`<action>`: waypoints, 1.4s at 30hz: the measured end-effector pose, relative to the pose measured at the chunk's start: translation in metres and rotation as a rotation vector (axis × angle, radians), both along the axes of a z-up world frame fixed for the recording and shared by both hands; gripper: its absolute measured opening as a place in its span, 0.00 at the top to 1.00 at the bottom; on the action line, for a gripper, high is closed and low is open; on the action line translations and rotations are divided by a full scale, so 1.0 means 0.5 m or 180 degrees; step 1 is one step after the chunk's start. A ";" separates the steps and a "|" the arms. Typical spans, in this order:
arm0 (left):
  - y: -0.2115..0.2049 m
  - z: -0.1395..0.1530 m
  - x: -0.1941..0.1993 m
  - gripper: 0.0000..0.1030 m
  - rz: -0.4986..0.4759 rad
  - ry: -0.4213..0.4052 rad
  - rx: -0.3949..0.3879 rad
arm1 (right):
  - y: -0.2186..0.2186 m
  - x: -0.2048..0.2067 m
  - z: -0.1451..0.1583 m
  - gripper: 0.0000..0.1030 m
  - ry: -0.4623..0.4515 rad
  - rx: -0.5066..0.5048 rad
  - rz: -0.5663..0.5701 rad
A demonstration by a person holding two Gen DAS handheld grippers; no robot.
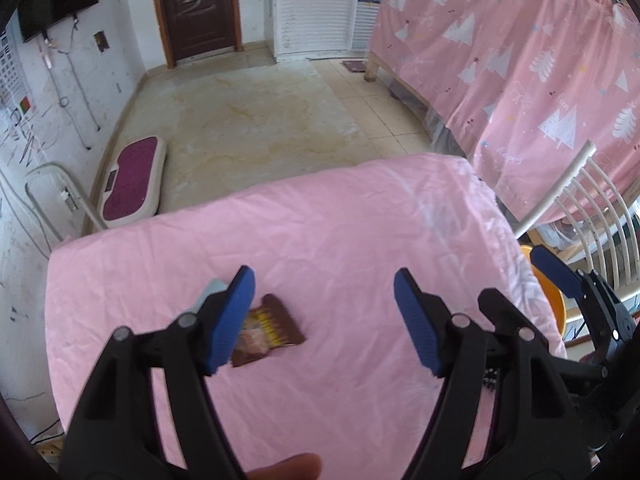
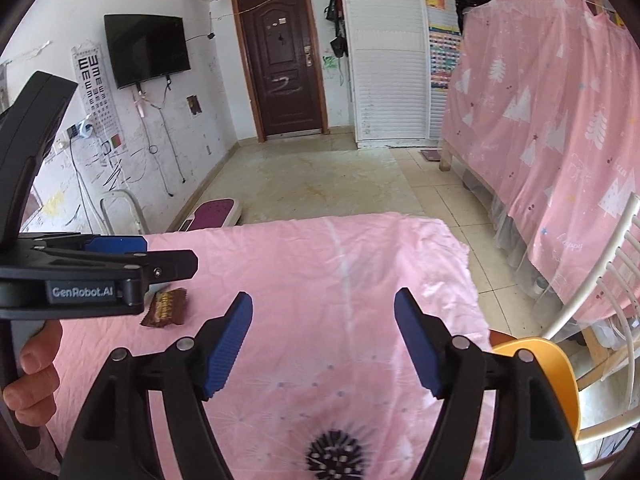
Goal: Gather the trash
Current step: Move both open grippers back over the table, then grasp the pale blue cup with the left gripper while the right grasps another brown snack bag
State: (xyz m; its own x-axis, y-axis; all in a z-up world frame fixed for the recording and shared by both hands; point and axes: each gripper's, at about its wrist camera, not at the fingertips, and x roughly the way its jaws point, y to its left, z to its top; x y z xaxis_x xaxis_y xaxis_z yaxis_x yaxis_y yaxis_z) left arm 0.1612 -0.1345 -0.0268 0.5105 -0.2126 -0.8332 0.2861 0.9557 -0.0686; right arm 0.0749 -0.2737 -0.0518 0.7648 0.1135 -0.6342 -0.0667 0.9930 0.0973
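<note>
A brown snack wrapper point(image 1: 276, 330) with yellow print lies on the pink-covered table point(image 1: 320, 216), just right of my left gripper's left fingertip. It also shows in the right wrist view point(image 2: 166, 307). A pale blue scrap point(image 1: 210, 290) peeks out behind that same finger. My left gripper point(image 1: 324, 312) is open and empty above the table. My right gripper point(image 2: 323, 336) is open and empty over the table's right part. It appears in the left wrist view point(image 1: 560, 276) at the right edge. A black spiky object point(image 2: 335, 454) lies below the right gripper.
An orange bin or bowl point(image 2: 548, 376) sits at the table's right edge, by a white slatted chair point(image 2: 600, 280). A pink curtained bed point(image 2: 560, 120) stands to the right. A purple scale-like board point(image 1: 130, 178) lies on the floor beyond the table.
</note>
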 end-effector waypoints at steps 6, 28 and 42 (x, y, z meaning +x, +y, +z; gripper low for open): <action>0.059 -0.012 0.012 0.33 0.0186 0.0016 0.0042 | 0.061 0.011 -0.003 0.37 0.0037 -0.0085 0.0162; 0.185 -0.091 0.047 0.48 0.0380 0.0301 0.0131 | 0.183 0.033 -0.018 0.34 0.0150 -0.0253 0.0616; 0.204 -0.130 0.052 0.70 0.0305 0.0468 -0.0033 | 0.242 0.051 -0.036 0.33 0.0251 -0.0300 0.0878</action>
State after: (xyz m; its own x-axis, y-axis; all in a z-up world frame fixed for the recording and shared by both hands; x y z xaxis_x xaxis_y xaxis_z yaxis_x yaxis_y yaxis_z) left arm 0.1871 -0.0323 -0.0916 0.4016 -0.1777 -0.8984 0.1798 0.9772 -0.1129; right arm 0.1006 -0.1529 -0.0700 0.6612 0.2480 -0.7080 -0.3311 0.9434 0.0212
